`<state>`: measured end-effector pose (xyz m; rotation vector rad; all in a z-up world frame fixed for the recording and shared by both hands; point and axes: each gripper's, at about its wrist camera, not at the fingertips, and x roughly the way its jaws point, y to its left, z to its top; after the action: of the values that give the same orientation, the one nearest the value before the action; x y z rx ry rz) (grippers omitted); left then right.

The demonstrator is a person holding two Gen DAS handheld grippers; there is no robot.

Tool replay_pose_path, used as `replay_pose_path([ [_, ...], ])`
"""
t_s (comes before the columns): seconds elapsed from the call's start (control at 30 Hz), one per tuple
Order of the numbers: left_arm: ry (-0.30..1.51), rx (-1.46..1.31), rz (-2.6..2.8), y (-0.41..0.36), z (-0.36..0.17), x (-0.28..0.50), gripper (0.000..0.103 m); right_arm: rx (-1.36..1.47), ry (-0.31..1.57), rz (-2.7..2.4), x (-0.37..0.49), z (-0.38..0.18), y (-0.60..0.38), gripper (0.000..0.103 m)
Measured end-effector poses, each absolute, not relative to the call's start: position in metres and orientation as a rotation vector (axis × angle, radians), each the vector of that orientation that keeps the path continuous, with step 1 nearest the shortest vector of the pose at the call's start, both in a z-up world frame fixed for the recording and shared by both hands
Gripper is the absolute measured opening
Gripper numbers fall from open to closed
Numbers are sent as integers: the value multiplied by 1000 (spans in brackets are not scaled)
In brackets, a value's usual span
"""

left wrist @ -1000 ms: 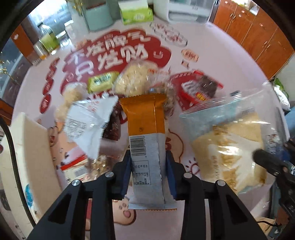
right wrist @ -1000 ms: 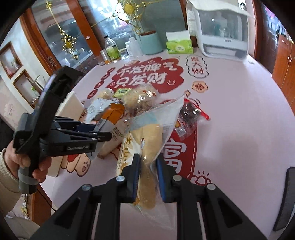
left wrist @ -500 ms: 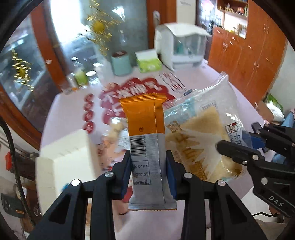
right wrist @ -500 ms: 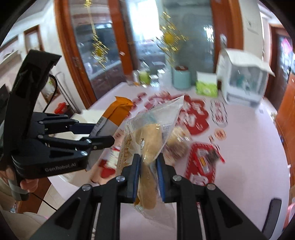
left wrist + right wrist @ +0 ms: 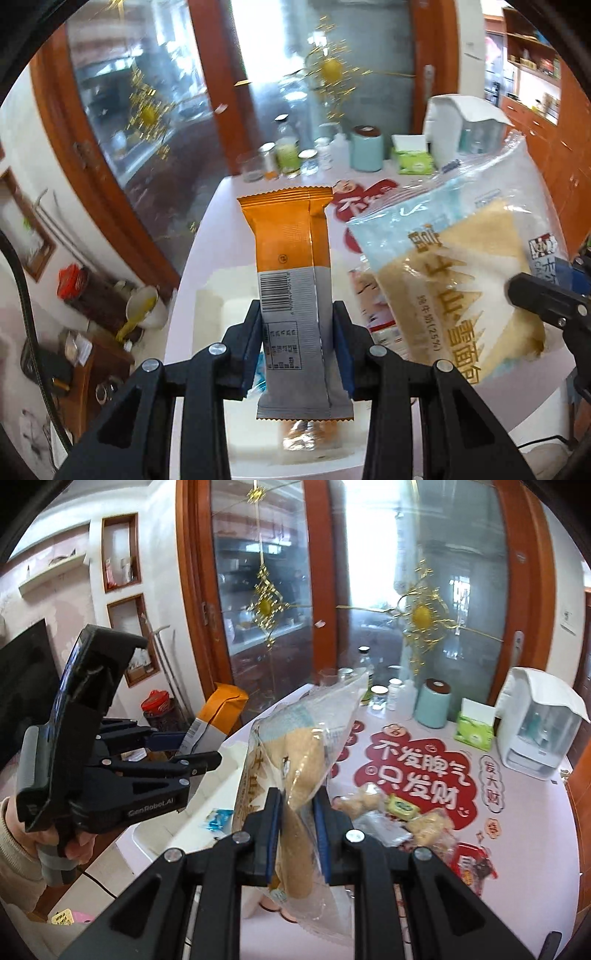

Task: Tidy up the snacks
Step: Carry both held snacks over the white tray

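Orange-and-grey foil snack bar [image 5: 295, 295] is standing upright, long axis pointing away along the left gripper [image 5: 297, 350], whose pads are clamping its lower half above the white storage box [image 5: 236, 314] at the pink table [image 5: 517, 849] edge. The right gripper [image 5: 297, 834] is pinching a crinkled clear bread bag [image 5: 299, 760], tilted up, alongside.

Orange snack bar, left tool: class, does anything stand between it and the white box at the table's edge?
Nothing visible. The orange snack bar, clamped in the left tool, hangs over the white box; the right tool's bread bag is beside it.
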<state>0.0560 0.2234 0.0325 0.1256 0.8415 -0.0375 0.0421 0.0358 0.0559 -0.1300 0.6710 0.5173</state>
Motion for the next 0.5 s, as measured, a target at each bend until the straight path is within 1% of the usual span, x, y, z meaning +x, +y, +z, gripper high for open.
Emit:
replay_pose_path([
  [0.17, 921, 98, -31, 259, -1, 62, 34, -124, 732, 505, 51, 35, 71, 18],
  [0.33, 999, 97, -30, 275, -35, 73, 35, -69, 812, 459, 63, 7, 86, 18],
  [0.5, 1034, 70, -32, 284, -53, 86, 35, -50, 903, 447, 68, -28, 98, 18],
])
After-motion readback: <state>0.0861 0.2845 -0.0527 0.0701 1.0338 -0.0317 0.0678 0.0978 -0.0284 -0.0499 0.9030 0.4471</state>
